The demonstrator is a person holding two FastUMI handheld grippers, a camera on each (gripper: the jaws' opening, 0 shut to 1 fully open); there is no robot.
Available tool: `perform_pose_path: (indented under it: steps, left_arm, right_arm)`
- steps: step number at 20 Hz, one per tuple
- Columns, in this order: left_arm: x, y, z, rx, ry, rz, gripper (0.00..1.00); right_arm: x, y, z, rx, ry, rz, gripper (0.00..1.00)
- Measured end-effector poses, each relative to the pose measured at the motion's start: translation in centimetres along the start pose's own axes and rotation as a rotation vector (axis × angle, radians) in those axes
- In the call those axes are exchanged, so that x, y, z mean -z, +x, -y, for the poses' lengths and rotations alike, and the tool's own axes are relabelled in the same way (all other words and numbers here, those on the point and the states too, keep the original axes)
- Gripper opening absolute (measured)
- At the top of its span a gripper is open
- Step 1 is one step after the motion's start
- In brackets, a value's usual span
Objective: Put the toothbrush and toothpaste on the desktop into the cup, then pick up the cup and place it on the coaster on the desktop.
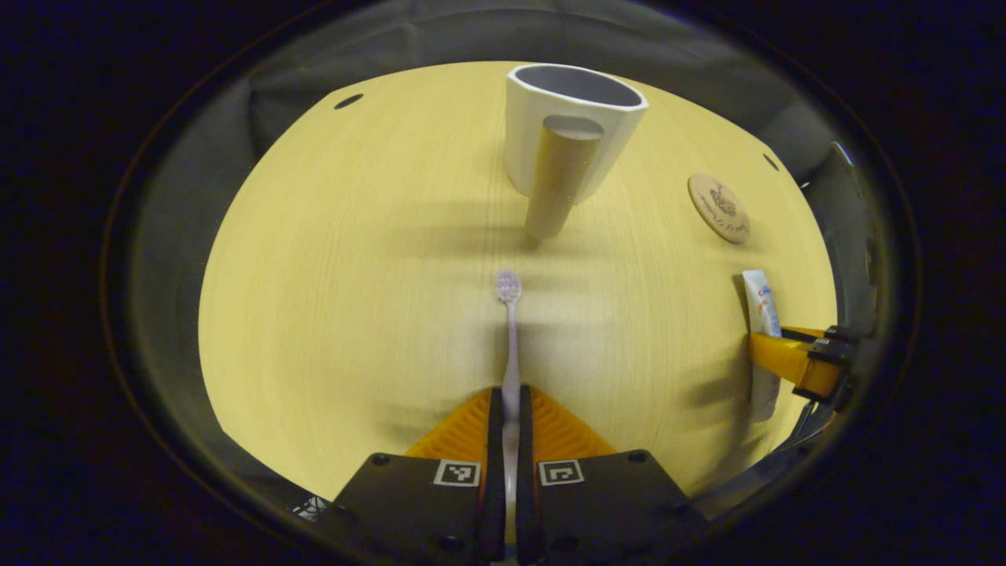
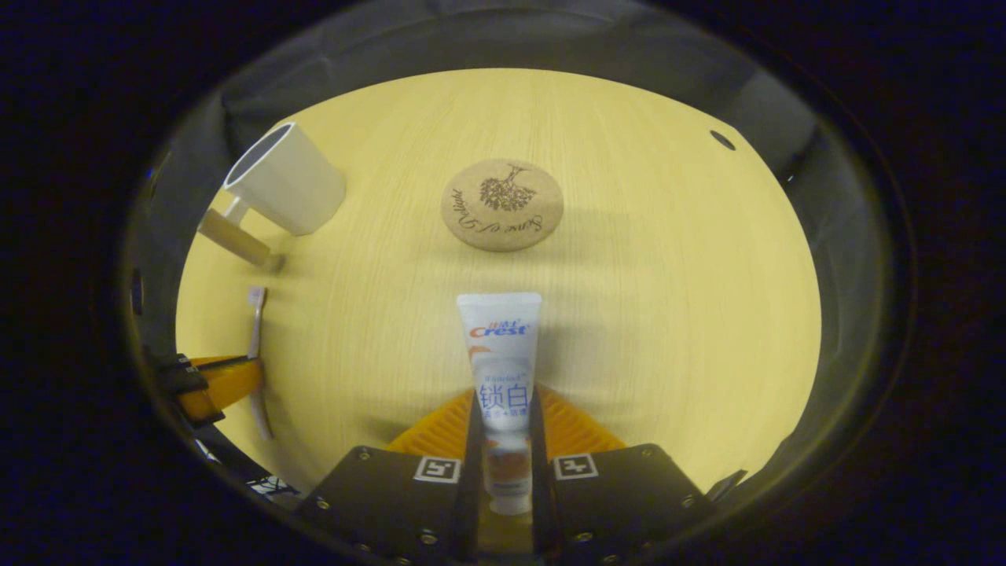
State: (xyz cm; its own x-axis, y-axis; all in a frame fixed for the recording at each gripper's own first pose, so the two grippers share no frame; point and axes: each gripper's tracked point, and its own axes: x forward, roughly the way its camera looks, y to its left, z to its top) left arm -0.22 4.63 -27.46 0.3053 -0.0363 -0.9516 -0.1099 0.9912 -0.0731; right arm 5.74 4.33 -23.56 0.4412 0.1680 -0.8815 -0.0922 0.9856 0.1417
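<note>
A toothbrush (image 1: pixel 510 346) lies on the wooden desktop (image 1: pixel 354 299), bristles pointing toward a white cup (image 1: pixel 574 130) with a tan wooden handle. My left gripper (image 1: pixel 509 413) is shut on the toothbrush handle. In the right gripper view, a white toothpaste tube (image 2: pixel 501 354) points toward the round cork coaster (image 2: pixel 502 203), and my right gripper (image 2: pixel 503 424) is shut on the tube's lower half. The right gripper (image 1: pixel 794 362) and the toothpaste (image 1: pixel 762 314) also appear at the right edge of the left gripper view. The cup (image 2: pixel 287 189), toothbrush (image 2: pixel 255 354) and left gripper (image 2: pixel 216 385) sit at the left of the right gripper view.
The coaster (image 1: pixel 719 208) lies right of the cup in the left gripper view. Small dark holes (image 1: pixel 348 101) mark the desktop's far corners. Dark cloth walls ring the desk edges.
</note>
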Motion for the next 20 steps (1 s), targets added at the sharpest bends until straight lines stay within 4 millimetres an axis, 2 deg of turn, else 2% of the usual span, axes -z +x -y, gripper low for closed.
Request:
perform_pose_path:
  steps: [1,2,4,5,6,9,13,16,20]
  left_arm:
    - [1.1,0.0,-0.2,0.007,-0.004,0.008,0.11]
    - [0.2,0.2,0.1,0.015,-0.005,0.022,0.11]
    - [0.0,0.0,0.0,0.032,-0.014,0.040,0.10]
    - [-0.1,-0.2,0.0,0.040,-0.025,0.047,0.17]
    - [-0.3,-0.4,0.3,0.051,-0.040,0.063,0.11]
    - [-0.8,-1.3,0.5,0.082,-0.075,0.117,0.11]
    - [-0.7,-4.1,0.4,0.094,-0.088,0.199,0.11]
    - [-1.9,-6.9,-0.3,0.095,-0.084,0.285,0.10]
    - [-4.0,-13.2,-1.5,0.122,-0.087,0.411,0.11]
  right_arm:
    - [0.5,0.1,-0.1,-0.014,-0.008,-0.009,0.21]
    - [0.2,-0.2,-0.1,-0.016,-0.006,0.010,0.21]
    - [0.3,-0.4,-0.6,-0.041,-0.011,0.033,0.21]
    - [0.3,-0.7,-1.1,-0.068,-0.005,0.043,0.21]
    - [0.5,-1.0,-1.5,-0.087,0.004,0.054,0.21]
    - [0.5,-2.2,-1.9,-0.103,-0.016,0.115,0.21]
    - [0.0,-4.4,-2.5,-0.120,-0.045,0.209,0.21]
    - [-0.9,-6.5,-3.1,-0.144,-0.051,0.294,0.21]
    - [-2.8,-9.4,-4.3,-0.196,-0.049,0.413,0.21]
